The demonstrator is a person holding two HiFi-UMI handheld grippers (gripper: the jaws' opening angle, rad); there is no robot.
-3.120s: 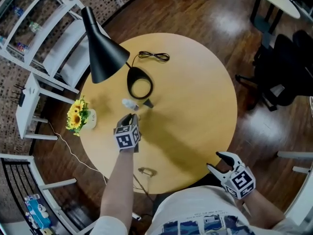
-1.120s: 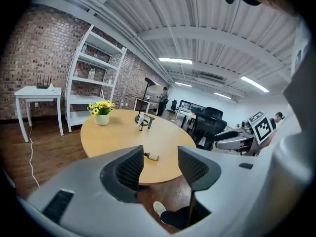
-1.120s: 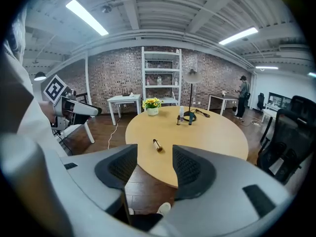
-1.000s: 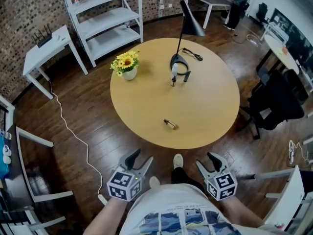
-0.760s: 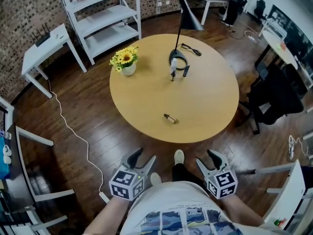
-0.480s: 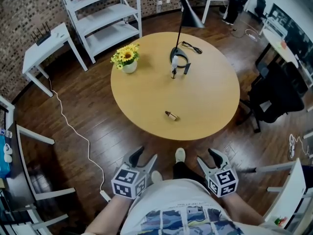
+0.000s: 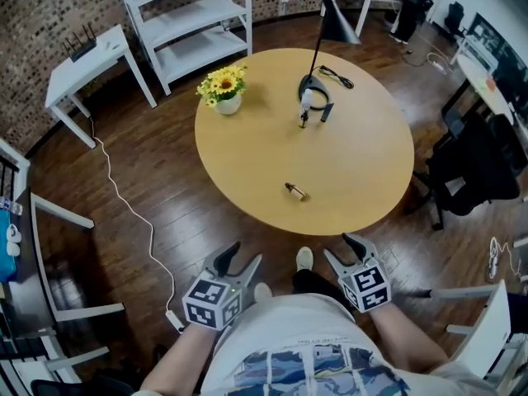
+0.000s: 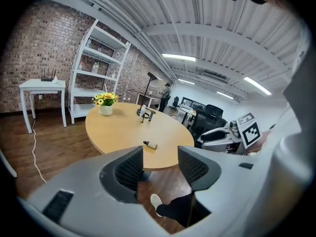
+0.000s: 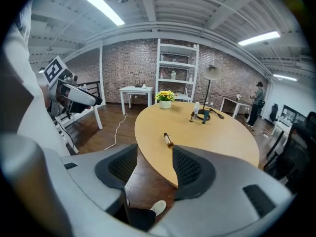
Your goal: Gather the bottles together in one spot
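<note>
On the round wooden table (image 7: 247, 155), a small brown bottle (image 7: 296, 191) lies on its side near the front edge. A white bottle (image 7: 306, 100), a small brown bottle (image 7: 303, 121) and a dark bottle (image 7: 324, 112) stand together at the lamp base. My left gripper (image 7: 242, 256) and right gripper (image 7: 342, 247) are held close to my body, off the table, both open with nothing between the jaws. In the left gripper view the lying bottle (image 8: 150, 144) is far beyond my left gripper (image 8: 161, 166). The right gripper view shows that bottle (image 9: 169, 140) ahead of my right gripper (image 9: 154, 164).
A black lamp (image 7: 334, 19) and its cable stand at the table's far side, a pot of yellow flowers (image 7: 224, 86) at the far left. White shelves (image 7: 186, 15), a small white table (image 7: 87, 56) and a black chair (image 7: 474, 172) surround the table. A white cord crosses the floor.
Three seconds ago I leaned over the table with the left gripper at the bottles; now I stand back from it. Over the last second the right gripper rolled and shifted slightly; jaws unchanged.
</note>
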